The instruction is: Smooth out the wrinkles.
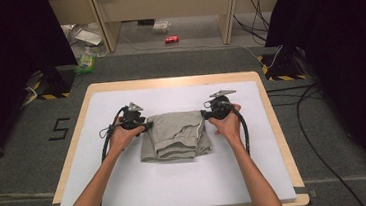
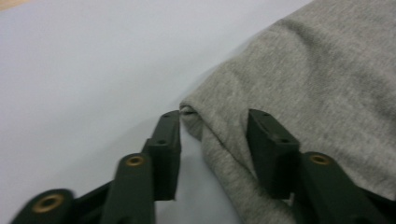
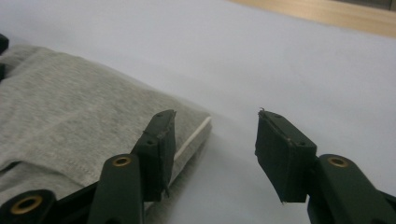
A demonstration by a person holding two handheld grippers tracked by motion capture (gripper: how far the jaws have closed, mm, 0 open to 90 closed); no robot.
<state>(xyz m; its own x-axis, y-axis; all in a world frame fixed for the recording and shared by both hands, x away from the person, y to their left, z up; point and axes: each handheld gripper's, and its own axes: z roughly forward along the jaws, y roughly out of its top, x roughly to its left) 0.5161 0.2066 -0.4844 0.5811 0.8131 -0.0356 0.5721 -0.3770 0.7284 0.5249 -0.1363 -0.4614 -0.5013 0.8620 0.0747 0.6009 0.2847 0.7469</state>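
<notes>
Fingers of the left gripper (image 2: 212, 140) stand apart around a corner of the folded grey knit garment (image 1: 176, 135), the cloth lying between them with neither pad pressing on it. Fingers of the right gripper (image 3: 215, 149) are likewise spread, one resting over the garment's edge with its pale drawstring, the other over bare sheet; nothing is gripped.

In the high view the garment lies at the centre of the frame as a compact, layered rectangle, the left gripper (image 1: 143, 126) at its left edge and the right gripper (image 1: 207, 115) at its right edge. Judging from that tidy bundle and the loosened fingers, a fold looks finished; what may remain is a last fold or a smoothing of the uneven lower edge.

The white sheet (image 1: 128, 188) covers a light wooden table (image 1: 282, 139). Beyond it, at the top of the frame, lie grey carpet, black curtains at both sides, pale furniture, trailing cables and a small red can (image 1: 172, 39).
</notes>
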